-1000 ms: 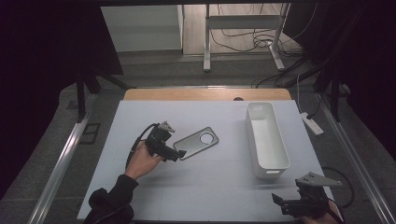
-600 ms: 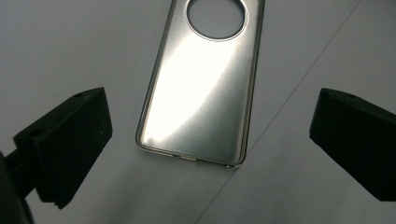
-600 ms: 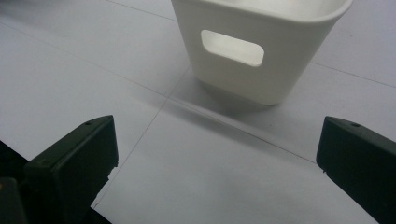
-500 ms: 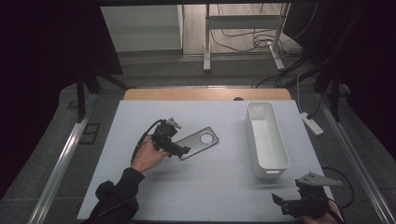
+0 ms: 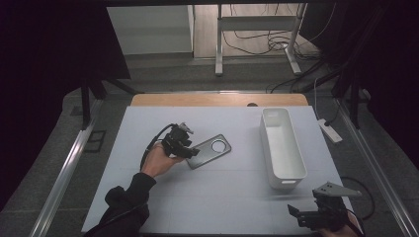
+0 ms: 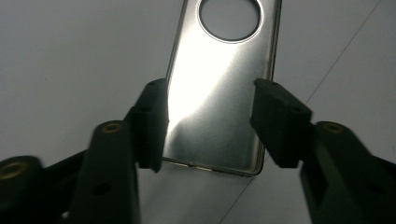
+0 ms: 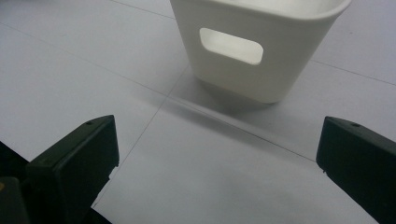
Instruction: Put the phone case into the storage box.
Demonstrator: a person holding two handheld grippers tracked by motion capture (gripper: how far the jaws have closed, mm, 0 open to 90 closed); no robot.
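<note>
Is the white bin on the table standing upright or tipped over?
Upright. In the high view the white bin shows its open top and its inside; in the right gripper view its base rests flat on the table.

The metal plate (image 6: 219,93) between the black jaws of the left claw (image 6: 210,123) was silver-grey with a bright sheen, and its round hole showed the pale table through it. The table (image 5: 222,197) under both claws was light grey-white, crossed by thin dark lines. Ahead of the right claw (image 7: 217,154), whose jaws were also black, the bin (image 7: 257,42) was plain white, without pattern.
</note>
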